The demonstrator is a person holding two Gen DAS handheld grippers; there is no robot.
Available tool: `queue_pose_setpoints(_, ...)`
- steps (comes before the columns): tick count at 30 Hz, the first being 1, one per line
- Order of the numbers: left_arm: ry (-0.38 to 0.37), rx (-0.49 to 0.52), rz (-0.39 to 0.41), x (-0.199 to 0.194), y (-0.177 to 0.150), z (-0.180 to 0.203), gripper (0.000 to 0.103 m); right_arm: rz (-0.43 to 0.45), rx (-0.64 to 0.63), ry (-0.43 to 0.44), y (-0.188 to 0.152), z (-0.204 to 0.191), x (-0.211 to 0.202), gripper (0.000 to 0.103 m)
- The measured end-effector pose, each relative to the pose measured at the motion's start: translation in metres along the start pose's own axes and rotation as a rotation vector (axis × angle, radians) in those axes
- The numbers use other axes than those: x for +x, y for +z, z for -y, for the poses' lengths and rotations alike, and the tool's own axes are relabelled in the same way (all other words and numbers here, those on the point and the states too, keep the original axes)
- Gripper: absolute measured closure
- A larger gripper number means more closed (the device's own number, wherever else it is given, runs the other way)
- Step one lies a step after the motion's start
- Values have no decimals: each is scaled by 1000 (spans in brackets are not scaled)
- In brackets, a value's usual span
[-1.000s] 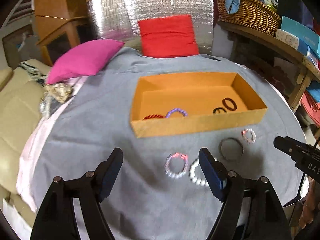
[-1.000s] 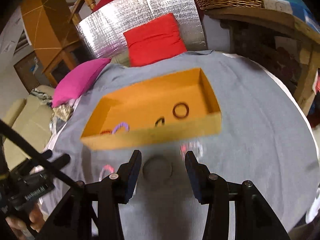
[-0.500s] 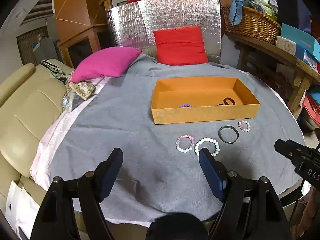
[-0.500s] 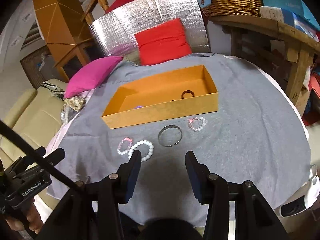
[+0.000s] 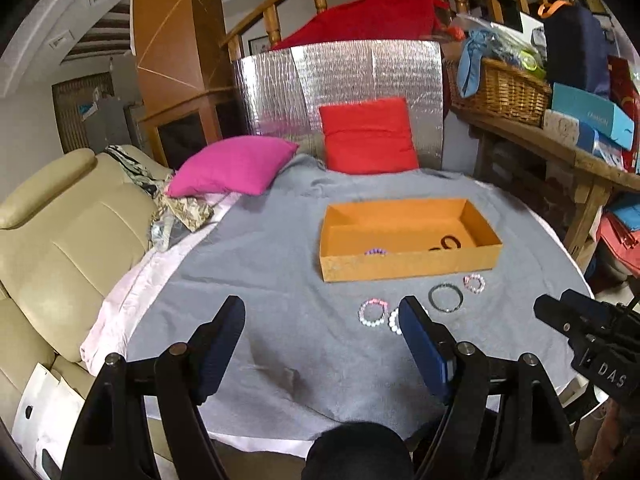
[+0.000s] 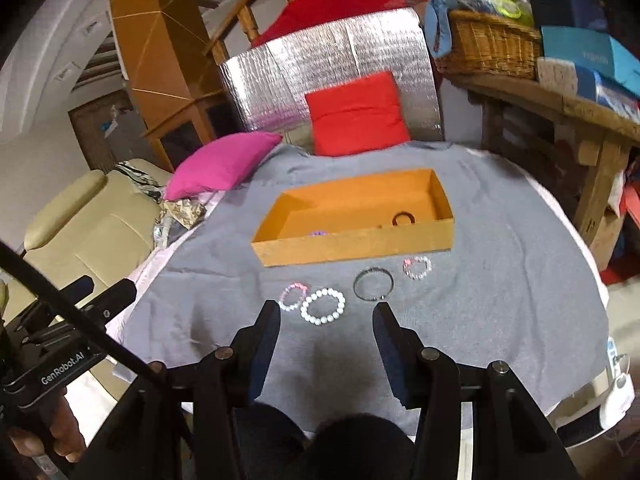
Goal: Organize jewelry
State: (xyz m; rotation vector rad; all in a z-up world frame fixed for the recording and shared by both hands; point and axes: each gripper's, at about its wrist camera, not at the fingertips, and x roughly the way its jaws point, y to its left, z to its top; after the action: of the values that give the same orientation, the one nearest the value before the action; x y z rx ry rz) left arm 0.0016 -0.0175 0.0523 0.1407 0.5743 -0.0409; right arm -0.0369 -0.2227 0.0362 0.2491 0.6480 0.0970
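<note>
An orange box [image 5: 408, 266] [image 6: 352, 246] stands on the grey-clothed table [image 5: 280, 272] and holds a purple bracelet [image 5: 377, 252] and dark rings [image 5: 450, 243]. In front of it lie a pink bead bracelet [image 6: 292, 297], a white bead bracelet [image 6: 323, 306], a dark metal bangle [image 6: 373, 284] and a small pink bracelet [image 6: 417, 267]. My left gripper [image 5: 322, 320] is open and empty, held back above the table's near edge. My right gripper [image 6: 326, 320] is open and empty, just short of the white bracelet.
A pink cushion [image 5: 236, 166] and a red cushion [image 5: 368, 136] lie at the table's far side before a silver foil panel [image 5: 340, 80]. A beige sofa [image 5: 68, 232] is at the left. A wooden shelf with a wicker basket [image 5: 500, 88] is at the right.
Both grippers have pulled back and up from the box; the table now looks farther away. The bracelets have not moved.
</note>
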Motion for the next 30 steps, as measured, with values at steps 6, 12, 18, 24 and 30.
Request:
queue_pose_setpoints(6, -7, -12, 5, 2, 0, -1, 23, -6, -22, -3, -1, -6, 4, 50)
queue_pose_setpoints(12, -12, -8, -25, 22, -5, 3, 23, -45, -13, -10, -4, -1, 23, 50)
queue_pose_setpoints(18, -11, -8, -80, 49, -8, 5, 23, -77, -6, -24, -4, 8, 42, 50)
queue_pose_setpoints(24, -3, -14, -125, 74, -10, 7, 23, -112, 6, -32, -2, 16, 63, 50)
queue_pose_setpoints(30, 1, -1, -166, 98, -11, 12, 23, -154, 24, -39, -3, 25, 86, 50)
